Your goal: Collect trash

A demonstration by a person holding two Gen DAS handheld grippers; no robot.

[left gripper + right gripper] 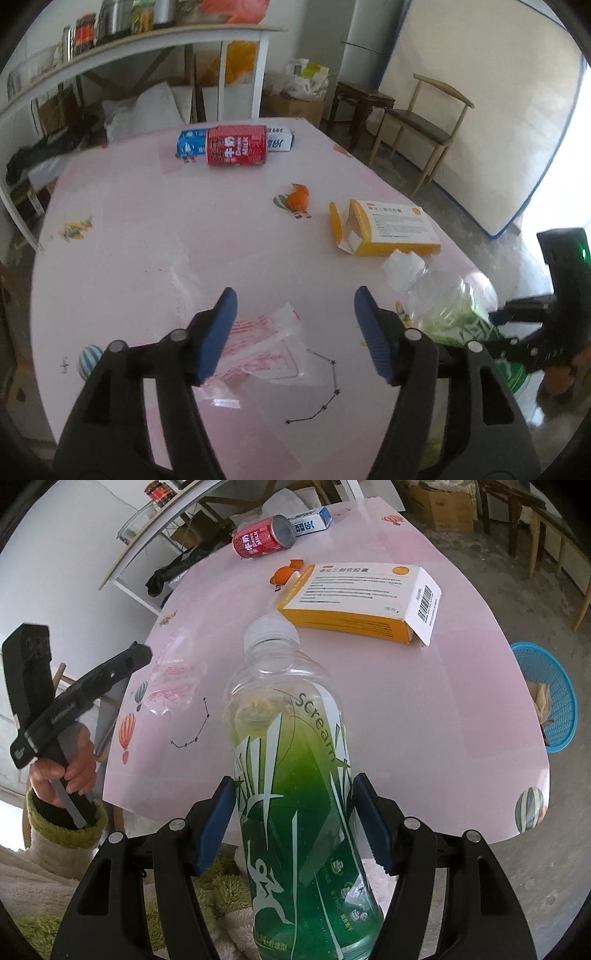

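Note:
My right gripper (293, 819) is shut on a clear plastic bottle with a green label (291, 760), held above the pink table's near edge; the bottle also shows in the left wrist view (448, 299). My left gripper (295, 332) is open and empty, just above a crumpled clear wrapper with red print (258, 347), which also shows in the right wrist view (171, 686). A yellow and white carton (391, 229) (365, 594) lies open on the table. A red can (236, 144) (264, 537) lies on its side by a blue and white box (190, 144) (310, 521). A small orange scrap (298, 195) (284, 572) lies mid-table.
A blue plastic basket (554, 698) stands on the floor to the right of the table (424, 701). A wooden chair (421, 122) and a stool (360, 98) stand beyond the table. A shelf with jars (122, 37) is at the back left.

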